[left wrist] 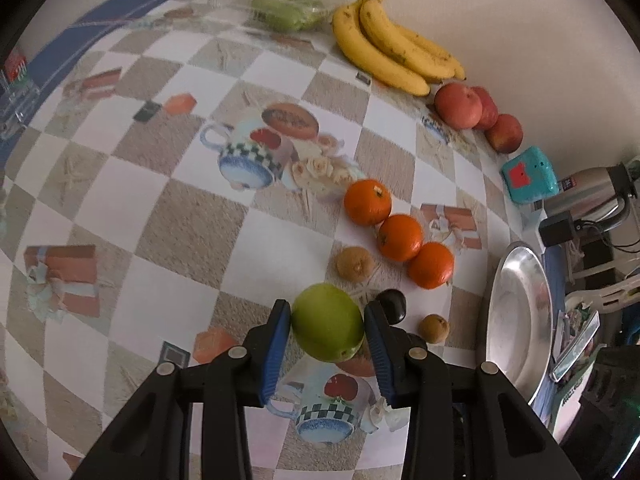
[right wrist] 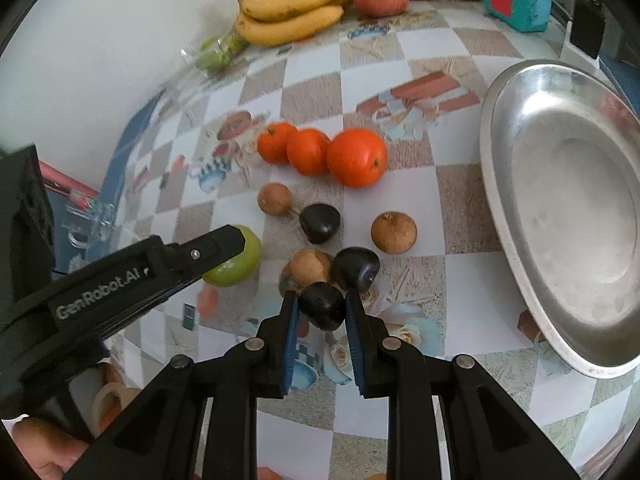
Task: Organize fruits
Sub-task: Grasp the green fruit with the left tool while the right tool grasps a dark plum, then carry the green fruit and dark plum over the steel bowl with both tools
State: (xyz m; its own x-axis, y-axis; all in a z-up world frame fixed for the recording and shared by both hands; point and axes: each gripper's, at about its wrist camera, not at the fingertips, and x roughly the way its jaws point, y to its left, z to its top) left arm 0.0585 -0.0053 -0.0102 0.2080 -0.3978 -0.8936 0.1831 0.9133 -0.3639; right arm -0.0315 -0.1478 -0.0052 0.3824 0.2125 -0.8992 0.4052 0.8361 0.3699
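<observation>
Fruits lie grouped on a checkered printed surface [left wrist: 280, 216]. Left wrist view: the left gripper [left wrist: 327, 326] pinches one green apple [left wrist: 327, 328] between its blue pads, low in the frame and above the surface print. Right wrist view: the right gripper [right wrist: 322, 312] pinches one dark plum [right wrist: 322, 306] between its pads; the left gripper's arm enters from the left, partly covering the green apple [right wrist: 236, 264]. Counts: three oranges [right wrist: 320, 152] touching in a row at the centre; three red apples [left wrist: 476, 114] touching in a row beside the wall; one bunch of bananas [left wrist: 396, 48], at least three in number, also beside the wall; three brown round fruits [right wrist: 394, 233], one of them touching a loose plum; two further dark plums [right wrist: 320, 223] on the surface, three plums in all. A clear bag of green produce [left wrist: 288, 10], blurred, lies at the far edge next to the bananas. One metal tray [right wrist: 496, 168] sits at the right edge of the surface, with nothing in it in either view. A teal box [left wrist: 530, 176] stands just beyond the red apples, near the corner. Open surface extends to the left of the oranges and between the oranges and the bananas; the brown fruits and plums crowd the area just ahead of the right gripper.
</observation>
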